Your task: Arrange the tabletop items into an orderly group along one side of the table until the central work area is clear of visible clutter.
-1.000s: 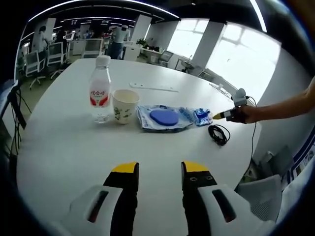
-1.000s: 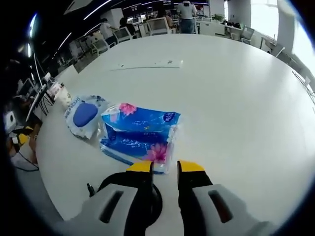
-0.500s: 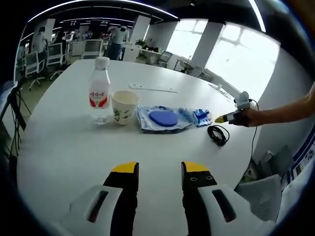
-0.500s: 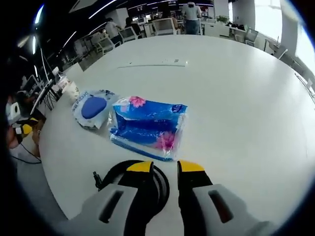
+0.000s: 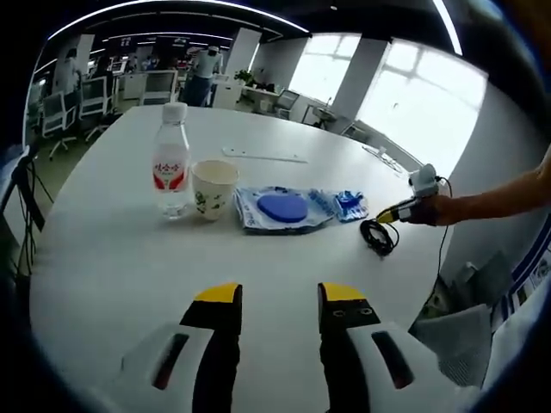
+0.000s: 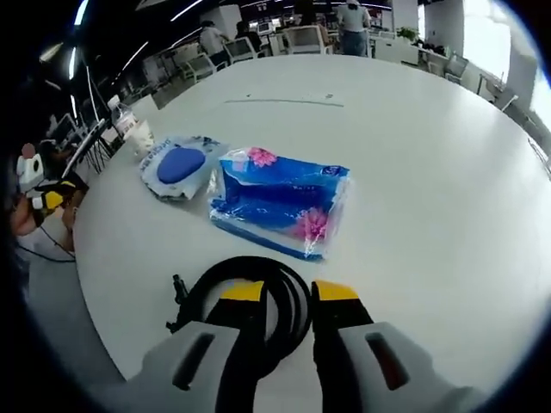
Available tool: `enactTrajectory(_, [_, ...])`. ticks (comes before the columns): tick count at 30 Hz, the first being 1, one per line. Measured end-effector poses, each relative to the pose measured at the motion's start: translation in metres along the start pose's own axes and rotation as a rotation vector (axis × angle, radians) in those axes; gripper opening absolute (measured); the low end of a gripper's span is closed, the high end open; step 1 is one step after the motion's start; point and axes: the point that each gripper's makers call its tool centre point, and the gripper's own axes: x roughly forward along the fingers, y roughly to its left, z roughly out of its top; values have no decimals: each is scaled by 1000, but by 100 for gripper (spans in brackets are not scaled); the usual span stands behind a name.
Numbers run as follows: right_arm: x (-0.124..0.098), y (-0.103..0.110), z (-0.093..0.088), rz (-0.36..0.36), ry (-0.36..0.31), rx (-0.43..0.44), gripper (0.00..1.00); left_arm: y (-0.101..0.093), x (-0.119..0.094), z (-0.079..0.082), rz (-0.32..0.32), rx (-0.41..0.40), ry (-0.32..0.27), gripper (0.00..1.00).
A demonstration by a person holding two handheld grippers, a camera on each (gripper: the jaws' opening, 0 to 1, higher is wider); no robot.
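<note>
Right gripper view: the right hand-held gripper (image 6: 288,292), jaws slightly apart and empty, hovers over the coiled black cable (image 6: 245,297); beyond lies the blue tissue pack (image 6: 280,200); next, seemingly, descend and pinch the coil; left hand-held gripper (image 5: 280,297) idles empty, parted.

Probably open-plan office: desks, swivel chairs (image 5: 57,110) behind.

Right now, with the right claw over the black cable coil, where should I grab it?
Take the black cable coil across its bundled loops at the near arc under the right claw, coming straight down. It lies flat on the table, so pinch the strands together, not the plug end at left.
</note>
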Motion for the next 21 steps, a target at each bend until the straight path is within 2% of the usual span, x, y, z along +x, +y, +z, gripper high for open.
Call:
enactTrajectory(7, [6, 5, -11, -4, 65, -90, 12, 0, 0, 0, 0, 5, 2, 33])
enactTrajectory(9, [6, -1, -13, -44, 83, -125, 8, 0, -1, 0, 0, 3, 1, 33])
enactTrajectory(12, [6, 1, -12, -25, 75, -102, 6, 0, -1, -1, 1, 2, 2, 33])
enactTrajectory(21, [4, 9, -7, -19, 58, -120, 2, -1, 0, -3, -4, -2, 3, 33])
